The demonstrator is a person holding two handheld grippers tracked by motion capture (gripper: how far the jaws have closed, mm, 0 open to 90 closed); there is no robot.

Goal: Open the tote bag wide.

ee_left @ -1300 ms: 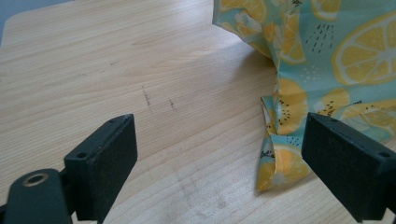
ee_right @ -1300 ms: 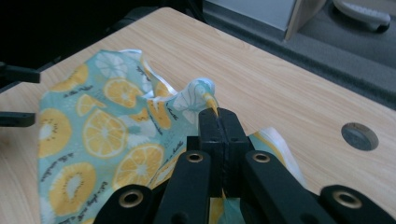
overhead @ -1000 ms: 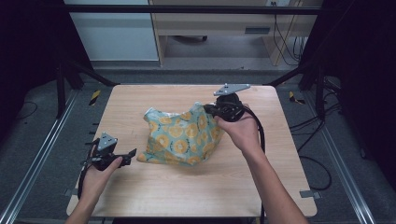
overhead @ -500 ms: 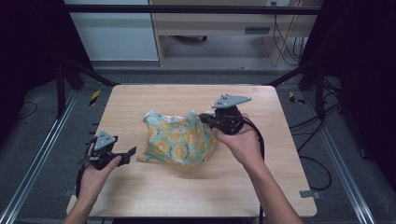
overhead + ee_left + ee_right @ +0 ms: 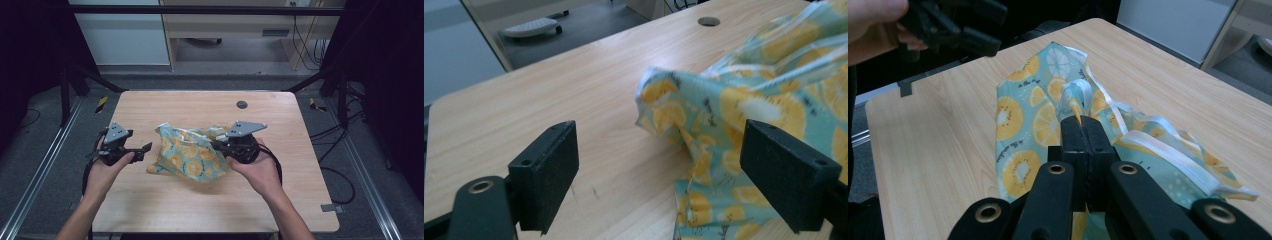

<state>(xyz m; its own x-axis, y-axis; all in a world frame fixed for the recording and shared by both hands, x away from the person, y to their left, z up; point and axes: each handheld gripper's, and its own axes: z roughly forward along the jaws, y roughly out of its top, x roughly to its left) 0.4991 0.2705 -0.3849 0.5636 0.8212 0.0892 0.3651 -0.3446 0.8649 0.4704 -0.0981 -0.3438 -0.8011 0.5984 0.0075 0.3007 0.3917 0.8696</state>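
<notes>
One pale wooden surface [image 5: 165,210] carries one crumpled teal cloth printed with yellow citrus slices and edged in white [image 5: 187,157], lying rumpled at its middle. By my judgement the spreading or folding is barely begun: the right tool [image 5: 220,146] is clenched on a pinch of the cloth's edge, while the left tool [image 5: 145,149], jaws spread and lately narrowing a little with nothing between them, hovers beside the cloth's left corner. Two tools in all.

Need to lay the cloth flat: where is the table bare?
Bare: the far strip between the cloth and the hole, and the near strip along the table edge. Crowded: the middle, with the left gripper and right gripper flanking the cloth.
</notes>
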